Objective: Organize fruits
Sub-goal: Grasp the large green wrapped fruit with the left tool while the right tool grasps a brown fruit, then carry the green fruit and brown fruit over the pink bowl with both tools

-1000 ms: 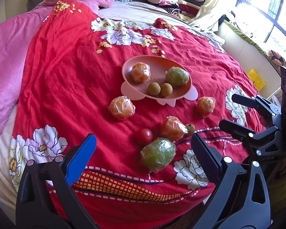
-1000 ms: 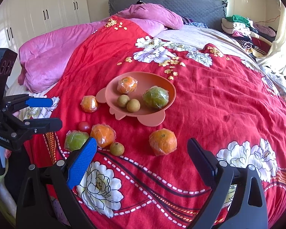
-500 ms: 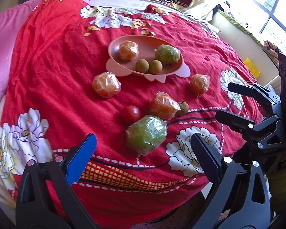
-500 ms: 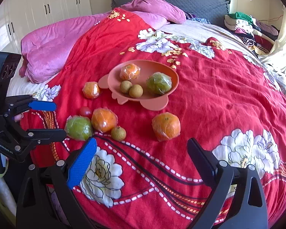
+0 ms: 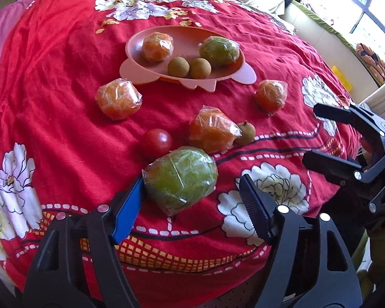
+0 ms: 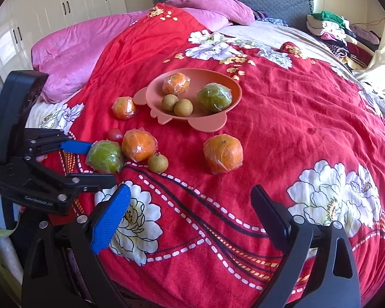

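Left wrist view: the left gripper (image 5: 192, 195) is closing around the wrapped green fruit (image 5: 181, 177) lying on the red blanket (image 5: 51, 89); its blue pad (image 5: 129, 213) is touching the wrap, the black pad still apart. Beyond, a tomato (image 5: 157, 141) and wrapped oranges are lying before the pink plate (image 5: 184, 77). The right gripper (image 6: 190, 218) is hanging wide, narrowing, holding nothing.

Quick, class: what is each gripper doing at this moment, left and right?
Left gripper: jaws closing around the plastic-wrapped green fruit; blue pad touches, the other does not yet.
Right gripper: closing slightly, nothing between its fingers.
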A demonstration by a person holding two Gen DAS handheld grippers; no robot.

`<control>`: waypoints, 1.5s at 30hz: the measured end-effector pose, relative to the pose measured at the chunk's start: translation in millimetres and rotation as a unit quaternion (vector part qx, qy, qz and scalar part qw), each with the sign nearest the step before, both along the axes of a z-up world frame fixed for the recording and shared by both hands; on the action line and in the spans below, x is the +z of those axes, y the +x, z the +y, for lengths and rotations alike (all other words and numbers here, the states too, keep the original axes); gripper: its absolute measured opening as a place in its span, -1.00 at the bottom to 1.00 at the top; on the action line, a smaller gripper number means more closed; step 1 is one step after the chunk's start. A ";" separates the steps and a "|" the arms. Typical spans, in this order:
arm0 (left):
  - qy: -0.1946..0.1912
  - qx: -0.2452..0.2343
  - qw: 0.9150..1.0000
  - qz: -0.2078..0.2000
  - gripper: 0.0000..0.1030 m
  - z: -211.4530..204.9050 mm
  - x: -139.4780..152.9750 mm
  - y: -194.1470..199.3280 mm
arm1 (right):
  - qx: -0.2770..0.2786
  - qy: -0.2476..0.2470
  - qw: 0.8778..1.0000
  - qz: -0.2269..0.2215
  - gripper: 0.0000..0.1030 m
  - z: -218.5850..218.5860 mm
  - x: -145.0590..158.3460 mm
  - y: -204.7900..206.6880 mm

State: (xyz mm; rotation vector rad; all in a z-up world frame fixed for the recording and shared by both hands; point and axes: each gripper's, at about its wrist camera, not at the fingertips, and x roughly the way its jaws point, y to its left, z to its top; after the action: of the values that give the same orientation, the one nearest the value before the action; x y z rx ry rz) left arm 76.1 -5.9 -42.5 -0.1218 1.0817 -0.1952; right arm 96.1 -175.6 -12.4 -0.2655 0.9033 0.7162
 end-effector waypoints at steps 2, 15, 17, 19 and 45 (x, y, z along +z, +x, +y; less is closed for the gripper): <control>0.002 0.002 1.000 -0.001 0.25 -0.3 -2.2 3.8 | 0.008 -0.006 1.000 0.003 0.53 4.6 -3.5 2.5; -0.014 0.000 1.000 -0.001 -0.04 11.0 -8.0 10.5 | 0.065 -0.021 0.998 0.016 -0.17 42.6 -21.1 15.8; -0.020 0.000 1.000 -0.001 -0.04 13.5 -7.6 8.5 | 0.071 -0.023 0.997 0.020 -0.27 47.2 -24.2 17.9; -0.024 0.001 1.000 -0.002 -0.05 15.3 -6.9 6.5 | 0.078 -0.023 0.996 0.023 -0.35 52.0 -26.6 19.3; -0.052 0.020 0.998 -0.032 -0.06 35.3 29.3 1.0 | 0.047 0.028 0.999 0.003 -0.58 32.4 6.2 35.7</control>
State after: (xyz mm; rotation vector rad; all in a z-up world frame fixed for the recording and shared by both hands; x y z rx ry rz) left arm 77.2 29.4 -13.2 -0.2295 1.0037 -0.2191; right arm 131.9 -143.3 -6.2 -0.2573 0.8789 0.8278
